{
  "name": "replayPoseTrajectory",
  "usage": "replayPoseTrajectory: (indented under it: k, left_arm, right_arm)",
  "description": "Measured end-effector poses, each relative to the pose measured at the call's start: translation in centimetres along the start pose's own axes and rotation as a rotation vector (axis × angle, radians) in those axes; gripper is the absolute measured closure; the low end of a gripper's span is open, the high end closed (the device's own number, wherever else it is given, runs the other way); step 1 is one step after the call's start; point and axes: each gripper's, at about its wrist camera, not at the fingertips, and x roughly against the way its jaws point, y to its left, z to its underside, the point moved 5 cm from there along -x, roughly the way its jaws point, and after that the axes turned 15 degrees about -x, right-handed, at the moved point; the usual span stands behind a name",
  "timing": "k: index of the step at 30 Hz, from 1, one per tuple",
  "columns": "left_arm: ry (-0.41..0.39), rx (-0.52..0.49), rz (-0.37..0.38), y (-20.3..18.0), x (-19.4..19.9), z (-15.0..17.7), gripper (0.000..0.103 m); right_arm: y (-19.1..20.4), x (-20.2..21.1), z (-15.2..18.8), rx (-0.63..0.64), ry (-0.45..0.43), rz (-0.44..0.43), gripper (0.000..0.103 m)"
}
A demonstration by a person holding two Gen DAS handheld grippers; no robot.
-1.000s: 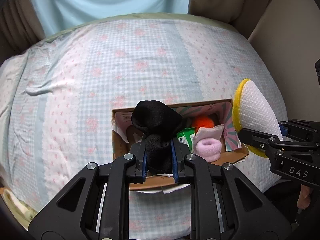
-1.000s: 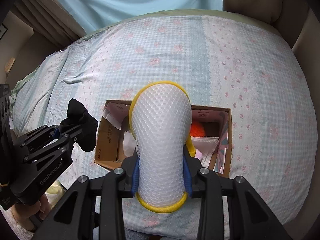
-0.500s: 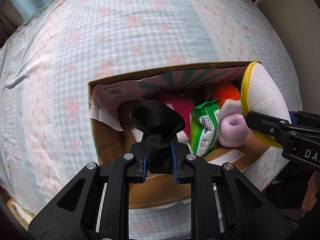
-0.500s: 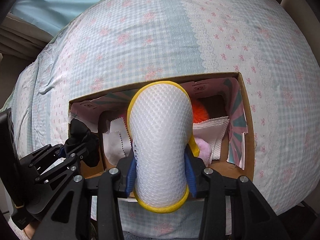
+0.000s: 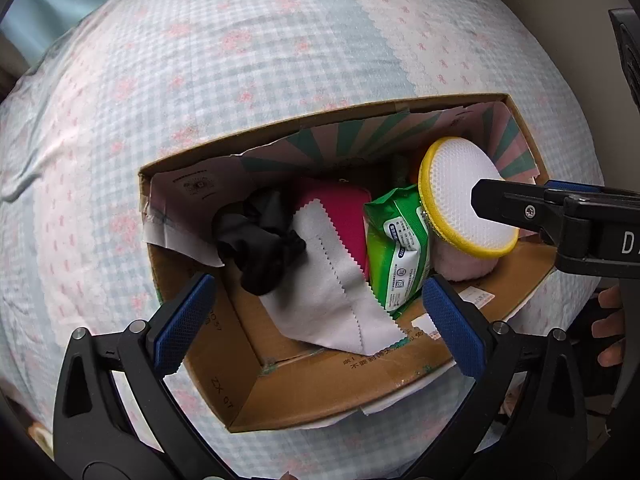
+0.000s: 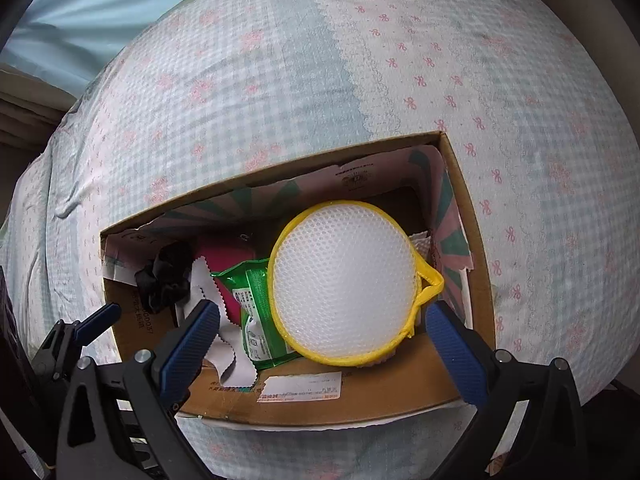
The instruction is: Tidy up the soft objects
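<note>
An open cardboard box sits on the bed. A black sock lies inside at the left end, on a grey cloth. A round white mesh pad with a yellow rim rests inside at the right, over a pink roll. A green wipes pack stands between them. My left gripper is open above the box, empty. My right gripper is open just behind the mesh pad, empty.
The bed has a blue and pink checked cover. A red pouch lies under the grey cloth. The box's patterned lining flaps stand along the far wall. A beige wall is at the right.
Both grippers have moved down to the box and opened. The black sock has dropped into the left end and the mesh pad now rests in the right end.
</note>
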Motion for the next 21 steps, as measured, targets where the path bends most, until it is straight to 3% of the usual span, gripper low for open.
replayPoseTrajectory:
  k: [13,21]
  left_arm:
    - [-0.041,0.036,-0.046,-0.1,2.9,0.5,0.000]
    - [-0.141,0.124,-0.110,-1.6,10.9,0.3,0.000]
  right_arm:
    - [0.2,3.0,0.6,0.033,-0.044,-0.054,0.000]
    - [-0.8,12.0,1.0,0.147,-0.163,-0.070,0.000]
